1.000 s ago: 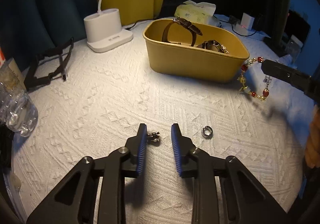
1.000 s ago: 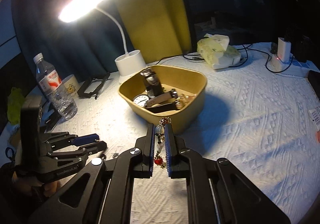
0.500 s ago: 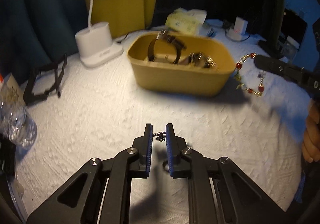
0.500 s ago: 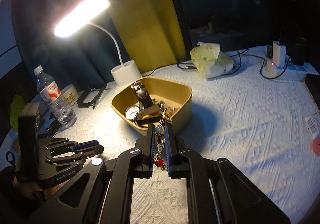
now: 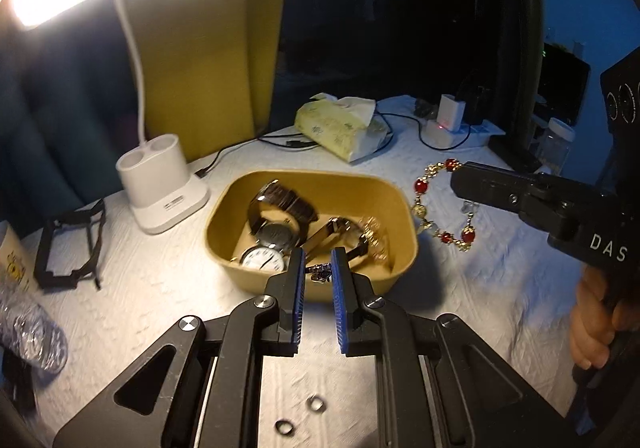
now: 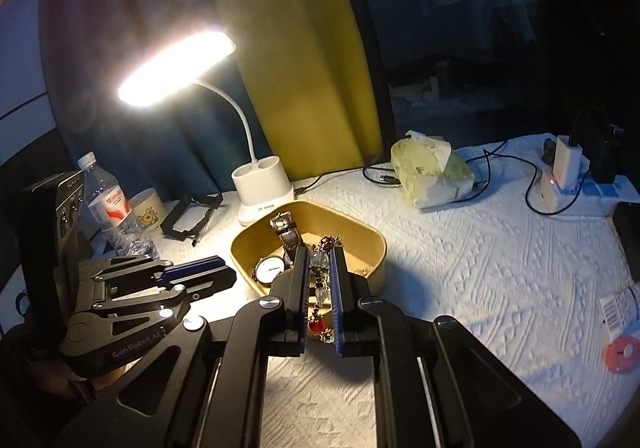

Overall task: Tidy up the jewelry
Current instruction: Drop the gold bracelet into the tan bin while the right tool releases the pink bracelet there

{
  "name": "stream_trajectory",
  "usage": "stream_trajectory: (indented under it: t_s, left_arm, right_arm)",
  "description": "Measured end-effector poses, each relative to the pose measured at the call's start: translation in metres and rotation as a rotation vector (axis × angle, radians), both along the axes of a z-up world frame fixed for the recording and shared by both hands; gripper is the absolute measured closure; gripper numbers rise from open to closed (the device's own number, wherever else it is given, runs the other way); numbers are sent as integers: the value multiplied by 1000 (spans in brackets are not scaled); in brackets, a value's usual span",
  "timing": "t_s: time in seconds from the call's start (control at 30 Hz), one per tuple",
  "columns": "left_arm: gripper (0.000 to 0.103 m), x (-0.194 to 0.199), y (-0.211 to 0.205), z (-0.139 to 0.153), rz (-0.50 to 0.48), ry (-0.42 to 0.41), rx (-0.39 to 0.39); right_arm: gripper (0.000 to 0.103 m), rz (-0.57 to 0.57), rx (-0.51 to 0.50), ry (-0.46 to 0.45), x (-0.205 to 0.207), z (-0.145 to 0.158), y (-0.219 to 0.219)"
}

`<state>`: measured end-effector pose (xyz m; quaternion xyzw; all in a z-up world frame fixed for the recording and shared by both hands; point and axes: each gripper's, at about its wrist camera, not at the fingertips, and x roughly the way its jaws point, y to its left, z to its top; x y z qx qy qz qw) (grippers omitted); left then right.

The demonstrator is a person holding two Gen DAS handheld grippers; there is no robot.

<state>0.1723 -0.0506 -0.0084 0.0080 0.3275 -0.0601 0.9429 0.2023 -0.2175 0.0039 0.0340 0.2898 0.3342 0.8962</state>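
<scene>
Left claw [image 5: 318, 270] pinching a small metal earring [image 5: 320, 271] at the tips, held off the counter [image 5: 460, 288]. Yellow tray [image 5: 404, 207] just ahead of and below it, with watches [image 5: 264, 258] inside. Two rings [image 5: 316, 404] lie on the counter under the claw, behind the tips. Right claw [image 6: 320, 280] pressed together on a red-and-gold bead bracelet [image 5: 430, 203], which dangles from its tips; tray just ahead of it. Lamp [image 6: 260, 187] beyond the tray.

"DAS" on right tongs [image 5: 464, 183]; "GenRobot.AI" on left tongs [image 6: 216, 272]
</scene>
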Motion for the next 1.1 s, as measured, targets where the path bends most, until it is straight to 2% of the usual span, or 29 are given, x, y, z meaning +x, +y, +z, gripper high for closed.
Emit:
stream_trajectory:
  t_s: [0.2,0.4,0.53,0.57,0.6,0.7,0.83,1.1]
  left_arm:
    - [88,15,-14,-9,-14,16,-9]
    - [88,30,-20,-22,-11,78,-60]
    - [87,35,-22,-26,-12,95,-59]
    - [84,34,-21,-26,-12,93,-65]
    - [75,34,-18,-26,-12,90,-75]
    - [65,31,-10,-23,-7,82,-95]
    - [63,24,4,-19,-1,64,-75]
    - [61,5,43,-16,60,55,-83]
  right_arm:
    - [93,-2,2,4,8,-1,-10]
    - [93,3,-7,22,17,-4,-19]
    - [93,0,-8,25,21,-4,-21]
    - [93,-4,-6,25,22,-5,-20]
    - [93,-6,-1,26,23,-5,-19]
    - [93,-2,8,21,25,-5,-11]
    - [93,5,20,23,24,-7,5]
    - [93,33,15,46,15,-16,37]
